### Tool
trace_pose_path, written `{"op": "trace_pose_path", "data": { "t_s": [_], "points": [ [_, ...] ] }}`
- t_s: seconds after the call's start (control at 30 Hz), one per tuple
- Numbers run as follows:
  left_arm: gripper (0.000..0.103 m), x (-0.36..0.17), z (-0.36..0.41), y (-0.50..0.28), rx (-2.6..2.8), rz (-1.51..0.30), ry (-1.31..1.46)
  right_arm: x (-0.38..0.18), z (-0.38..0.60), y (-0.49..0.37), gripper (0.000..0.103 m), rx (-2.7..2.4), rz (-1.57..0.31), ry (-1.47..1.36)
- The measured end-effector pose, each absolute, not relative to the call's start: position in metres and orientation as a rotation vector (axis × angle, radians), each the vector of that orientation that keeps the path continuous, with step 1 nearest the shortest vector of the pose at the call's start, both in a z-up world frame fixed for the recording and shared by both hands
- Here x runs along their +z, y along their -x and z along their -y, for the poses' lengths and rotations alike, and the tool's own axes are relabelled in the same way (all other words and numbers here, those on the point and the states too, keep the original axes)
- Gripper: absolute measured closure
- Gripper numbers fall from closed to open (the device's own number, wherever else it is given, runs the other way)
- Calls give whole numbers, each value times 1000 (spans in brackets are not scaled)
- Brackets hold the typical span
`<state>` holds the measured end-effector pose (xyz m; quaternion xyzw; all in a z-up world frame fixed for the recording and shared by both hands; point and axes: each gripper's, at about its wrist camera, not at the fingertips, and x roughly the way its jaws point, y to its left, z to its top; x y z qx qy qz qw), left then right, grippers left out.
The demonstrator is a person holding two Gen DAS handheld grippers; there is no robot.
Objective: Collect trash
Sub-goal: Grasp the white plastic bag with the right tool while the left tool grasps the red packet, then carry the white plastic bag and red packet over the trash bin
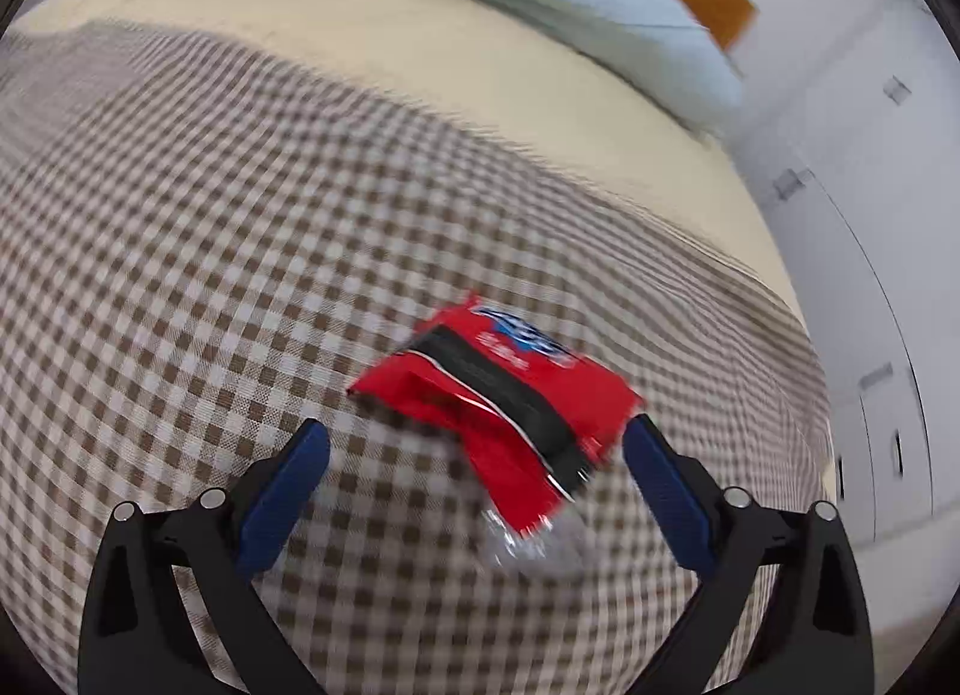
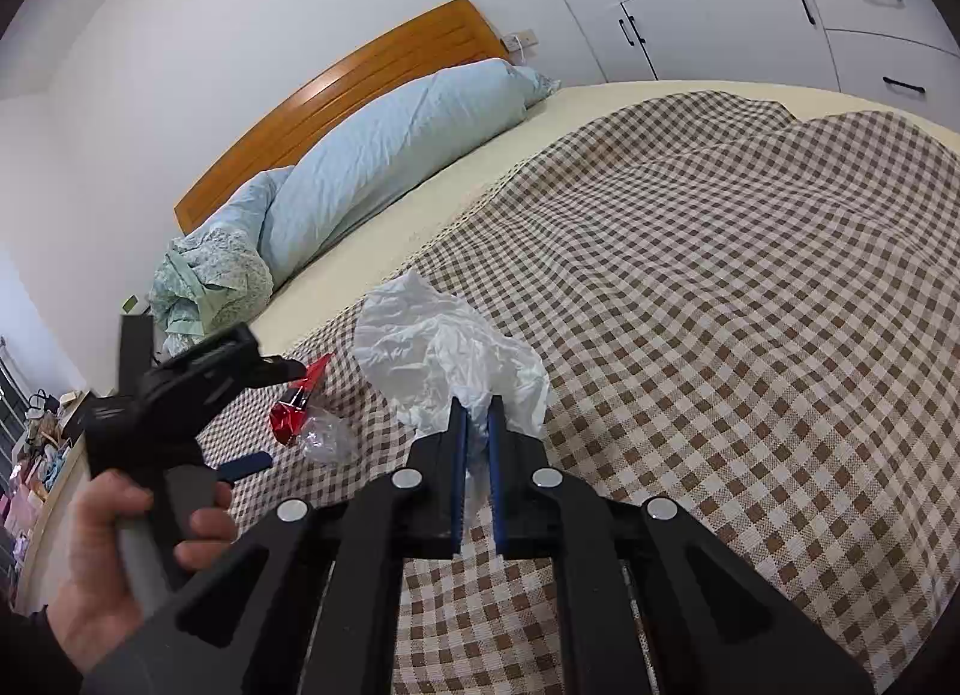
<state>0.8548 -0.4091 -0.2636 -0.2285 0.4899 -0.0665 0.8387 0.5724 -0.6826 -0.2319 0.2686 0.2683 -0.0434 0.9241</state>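
A crumpled red snack wrapper (image 1: pixel 498 389) with a black stripe lies on the brown-and-white checked blanket (image 1: pixel 180 251). A bit of clear plastic (image 1: pixel 528 545) lies against its near end. My left gripper (image 1: pixel 477 428) is open, its blue pads on either side of the wrapper and not pressing on it. In the right wrist view, my right gripper (image 2: pixel 477 404) is shut on a white plastic bag (image 2: pixel 444 347) that billows out past its fingertips. To its left a hand (image 2: pixel 108 563) holds the left gripper (image 2: pixel 282 416) over the red wrapper (image 2: pixel 297 404) and the clear plastic (image 2: pixel 327 437).
The blanket (image 2: pixel 720 305) covers a bed with a cream sheet (image 2: pixel 420 203). A long pale blue pillow (image 2: pixel 384 155) and bunched bedding (image 2: pixel 210 281) lie along the wooden headboard (image 2: pixel 360 77). White wardrobe doors (image 2: pixel 750 11) stand beyond the bed.
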Motion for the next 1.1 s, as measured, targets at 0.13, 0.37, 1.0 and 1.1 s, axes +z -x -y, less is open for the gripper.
{"op": "trace_pose_path", "data": {
  "t_s": [0.13,0.37,1.0,1.1],
  "points": [
    [13,-270,413,-851,-168,-1035,470,-232,683,-575,96,-83,-545,-560],
    [73,-274,427,-845,-202,-1065,442,-233,685,-574,96,-79,-543,-576],
    [89,-227,410,-687,-498,-867,113,-232,651,-577,96,-47,-559,-444],
    [89,-222,366,-643,-433,-859,126,-225,631,-576,96,-37,-555,-345]
  ]
}}
